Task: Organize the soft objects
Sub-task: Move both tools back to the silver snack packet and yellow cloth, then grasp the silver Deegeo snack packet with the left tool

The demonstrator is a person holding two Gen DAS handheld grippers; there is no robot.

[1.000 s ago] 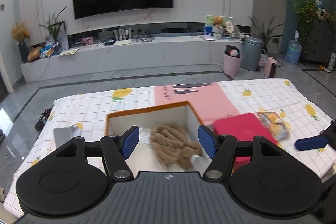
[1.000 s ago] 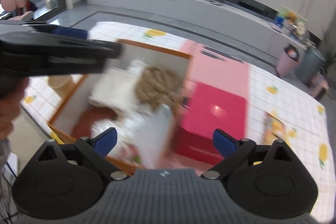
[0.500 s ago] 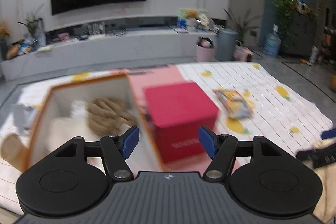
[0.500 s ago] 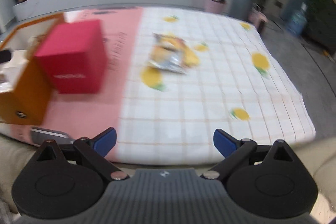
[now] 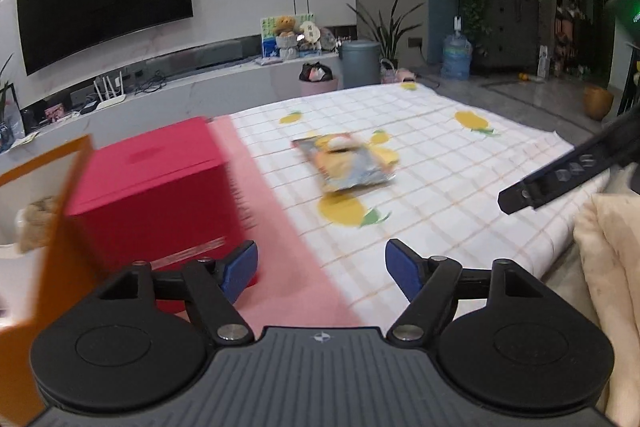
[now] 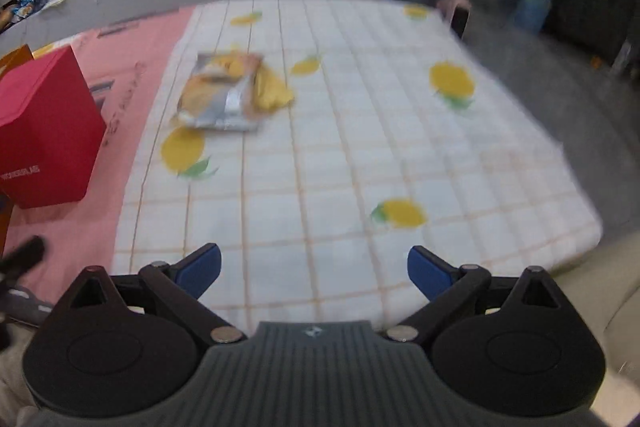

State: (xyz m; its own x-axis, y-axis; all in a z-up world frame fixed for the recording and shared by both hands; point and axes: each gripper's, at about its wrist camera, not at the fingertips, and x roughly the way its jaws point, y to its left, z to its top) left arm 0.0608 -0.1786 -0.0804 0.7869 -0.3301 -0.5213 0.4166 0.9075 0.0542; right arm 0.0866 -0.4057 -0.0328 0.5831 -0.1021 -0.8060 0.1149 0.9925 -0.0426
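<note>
The left hand-held gripper (image 5: 322, 269) hangs with jaws wide, just having spread further, nothing between them; it sits near the front of the red box (image 5: 156, 187). The right hand-held gripper (image 6: 314, 269) also stands wide and empty, over the checked cloth (image 6: 360, 155). Beyond and right of the red box lies a crumpled yellow packet (image 5: 348, 161). Left of the red box, an orange box (image 5: 44, 227) holds something tan and soft (image 5: 38, 217).

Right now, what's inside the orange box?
In the left wrist view, the orange box shows a brown knitted bundle and something white; its wall and the red box hide the rest.
</note>
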